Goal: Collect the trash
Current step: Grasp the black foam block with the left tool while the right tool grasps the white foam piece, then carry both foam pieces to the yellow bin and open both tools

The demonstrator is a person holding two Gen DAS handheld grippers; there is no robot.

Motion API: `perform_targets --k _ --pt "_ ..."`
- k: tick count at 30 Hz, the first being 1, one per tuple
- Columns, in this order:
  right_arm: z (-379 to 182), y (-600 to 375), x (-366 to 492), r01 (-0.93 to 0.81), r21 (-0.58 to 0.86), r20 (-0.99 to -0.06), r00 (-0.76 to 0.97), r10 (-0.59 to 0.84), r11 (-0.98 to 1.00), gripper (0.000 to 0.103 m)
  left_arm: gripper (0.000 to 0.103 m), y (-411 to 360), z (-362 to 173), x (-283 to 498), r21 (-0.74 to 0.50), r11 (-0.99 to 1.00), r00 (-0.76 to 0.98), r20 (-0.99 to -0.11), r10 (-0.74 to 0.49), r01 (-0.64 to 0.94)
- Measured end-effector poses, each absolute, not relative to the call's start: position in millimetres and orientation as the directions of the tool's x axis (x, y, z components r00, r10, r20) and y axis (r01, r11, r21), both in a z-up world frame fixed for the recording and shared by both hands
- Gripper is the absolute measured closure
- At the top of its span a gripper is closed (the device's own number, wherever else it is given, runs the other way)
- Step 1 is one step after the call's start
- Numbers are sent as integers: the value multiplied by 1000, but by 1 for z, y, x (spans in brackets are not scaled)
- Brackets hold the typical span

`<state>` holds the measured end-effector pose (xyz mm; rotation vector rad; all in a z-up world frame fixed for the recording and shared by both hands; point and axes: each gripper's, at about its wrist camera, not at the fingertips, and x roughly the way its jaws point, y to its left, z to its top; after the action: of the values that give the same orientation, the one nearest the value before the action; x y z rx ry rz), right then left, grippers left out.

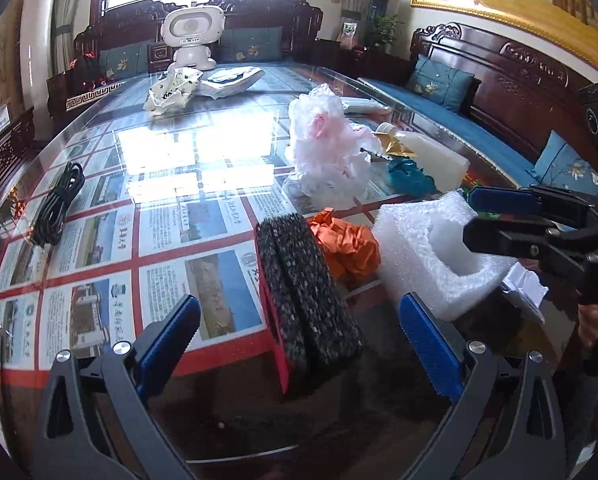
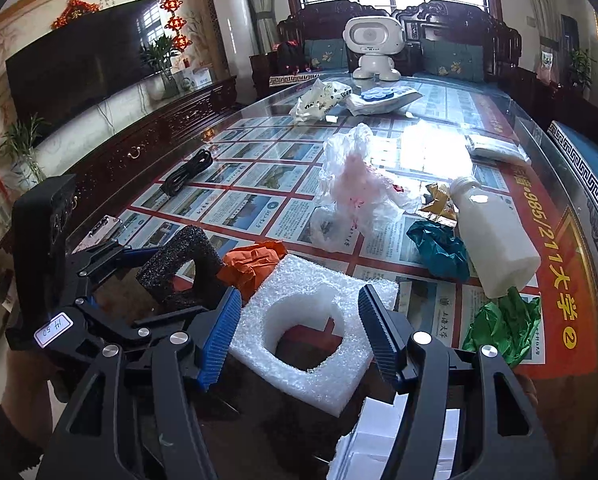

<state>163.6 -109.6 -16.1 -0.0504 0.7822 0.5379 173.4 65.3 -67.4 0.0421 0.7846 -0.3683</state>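
White foam block: flat on glass table, between the right gripper fingers.
Right gripper: apart, pads not pressing.
Black foam piece: at nine o'clock of the white foam.
Left gripper: apart, black foam between.
Orange paper: eleven o'clock.

White foam block flat beside black foam.

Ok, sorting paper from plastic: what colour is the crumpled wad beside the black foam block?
Orange; it shows best in the right wrist view.
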Motion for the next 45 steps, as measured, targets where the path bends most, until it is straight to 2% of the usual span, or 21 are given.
perform_targets --k 3,5,7,9,11,20,23,27,33,40,45 --pt "-20 -110 164 -492 157 -691 565 451 856 43 24 65 -69 179 -95 934 628 -716 -304 344" --pt "-21 -111 162 -495 163 -691 560 457 853 43 44 70 -71 185 -113 935 609 -731 -308 337" --pt "-22 -112 162 -502 167 -689 557 464 849 43 47 73 -73 188 -131 934 601 -734 -316 332" --pt "-22 -112 160 -507 170 -689 552 470 845 43 61 75 -73 188 -161 926 588 -732 -344 342" --pt "-22 -113 160 -509 172 -690 549 472 843 43 79 75 -72 188 -155 930 596 -729 -336 334" --pt "-17 -131 169 -447 186 -697 568 438 875 45 79 76 -51 173 -177 921 647 -665 -372 348" --pt "-22 -136 176 -426 200 -714 553 429 882 52 79 70 -47 170 -174 913 646 -658 -387 369" --pt "-27 -139 180 -398 196 -735 545 402 896 56 79 64 -46 168 -181 905 642 -652 -403 384" --pt "-35 -141 182 -366 192 -763 528 373 911 56 79 62 -46 169 -188 902 638 -651 -411 389" --pt "-38 -136 187 -362 172 -777 522 352 916 74 79 65 -41 166 -192 900 649 -635 -418 391" --pt "-32 -145 185 -339 215 -747 548 378 916 75 79 72 -35 163 -195 904 663 -623 -414 381"
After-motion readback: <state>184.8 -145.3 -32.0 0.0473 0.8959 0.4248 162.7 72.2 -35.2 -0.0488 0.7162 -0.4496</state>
